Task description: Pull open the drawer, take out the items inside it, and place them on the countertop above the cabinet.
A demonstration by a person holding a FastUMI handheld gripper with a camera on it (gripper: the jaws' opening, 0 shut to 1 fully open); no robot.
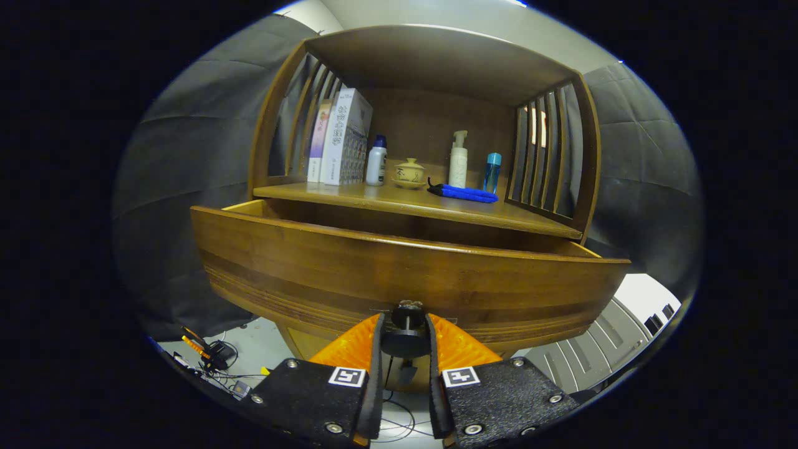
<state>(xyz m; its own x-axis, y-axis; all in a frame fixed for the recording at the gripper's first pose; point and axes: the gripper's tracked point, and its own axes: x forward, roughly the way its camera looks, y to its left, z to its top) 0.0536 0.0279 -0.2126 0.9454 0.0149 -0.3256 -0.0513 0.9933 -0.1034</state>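
— Drawer (399, 274) pulled partway out of the wooden cabinet (430, 62), front panel close ahead of the fingers, inside hidden behind that panel.

— And the gripper (405, 340)?

— Closed down on the drawer knob (406, 330), a finger pressing each side of the dark disc, knob stem running into the panel's lower middle.

— Countertop?

— Countertop (399, 202) just above and behind the drawer. From the slatted side inward: boxes (340, 140) standing upright, then a white bottle with a blue cap (376, 162), a small lidded cup on a saucer (409, 173), a pump bottle (459, 162), a blue bottle (492, 173). Blue cloth (467, 194) lying flat in front of the pump bottle, near the shelf edge.

— Below?

— Cables and small orange-handled tools (206, 352) on the pale floor, beside the cabinet's base.
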